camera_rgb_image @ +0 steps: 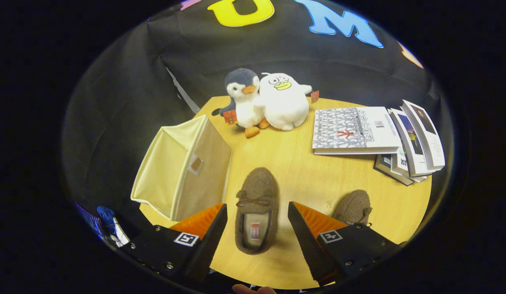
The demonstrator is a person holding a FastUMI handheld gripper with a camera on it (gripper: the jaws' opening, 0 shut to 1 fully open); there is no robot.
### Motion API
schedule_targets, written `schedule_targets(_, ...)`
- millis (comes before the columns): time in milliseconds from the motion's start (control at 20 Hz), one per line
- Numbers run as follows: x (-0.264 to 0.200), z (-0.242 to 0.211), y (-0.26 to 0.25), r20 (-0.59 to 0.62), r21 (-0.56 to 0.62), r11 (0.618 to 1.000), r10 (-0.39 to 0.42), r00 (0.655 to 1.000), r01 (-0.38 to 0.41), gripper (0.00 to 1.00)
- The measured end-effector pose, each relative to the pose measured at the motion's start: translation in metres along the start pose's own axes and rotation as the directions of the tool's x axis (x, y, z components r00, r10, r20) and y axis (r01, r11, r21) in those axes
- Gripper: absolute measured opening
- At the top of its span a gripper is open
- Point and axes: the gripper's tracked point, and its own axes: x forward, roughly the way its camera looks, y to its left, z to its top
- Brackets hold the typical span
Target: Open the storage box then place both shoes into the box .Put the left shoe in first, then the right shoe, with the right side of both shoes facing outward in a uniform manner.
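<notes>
fuzzy cloth slipper, matt wood table

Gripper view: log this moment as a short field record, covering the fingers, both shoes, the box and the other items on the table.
gripper: open, fingers either side of one shoe, not touching it
shoe between fingers: brown slipper, upright, toe pointing away
second shoe: beside the right finger, partly hidden
storage box: cream fabric, ahead on the left, no shoes visible in it
table: light wood
plush toys: penguin and duck, far side
books: stacked, far right
</notes>
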Motion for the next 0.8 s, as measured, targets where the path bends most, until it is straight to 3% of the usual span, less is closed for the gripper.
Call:
schedule_targets(350, 0.045, -0.046, -0.021, -0.150, -0.033, 0.999, -0.043, 0.988, 0.039, 0.92)
schedule_targets(800, 0.102, -0.050, -0.033, -0.239, -0.041, 0.997, -0.076, 0.968, 0.068, 0.89)
